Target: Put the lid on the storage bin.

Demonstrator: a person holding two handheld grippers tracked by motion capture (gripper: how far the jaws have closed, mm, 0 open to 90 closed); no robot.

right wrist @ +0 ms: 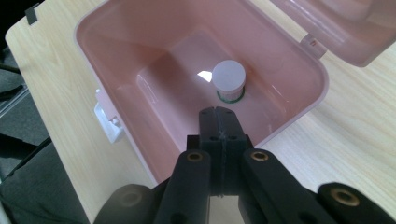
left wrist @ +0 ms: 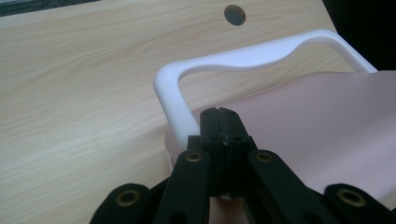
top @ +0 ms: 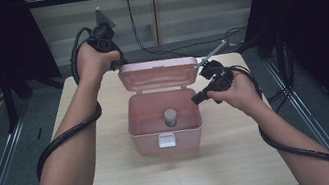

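Pink box [top: 164,123]: lid [top: 159,74] raised, bottle [right wrist: 228,80] upright inside. Both grippers, left [left wrist: 219,113] behind the lid and right [right wrist: 219,113] above the box, are closed and empty. Judged next: push lid shut.

The bottle [right wrist: 228,80] label is too small to read — its cap hides the body.

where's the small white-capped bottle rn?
The small bottle stands upright on the floor of the open pink box at mid-table in the high view. In the right gripper view it sits just beyond the shut right gripper.
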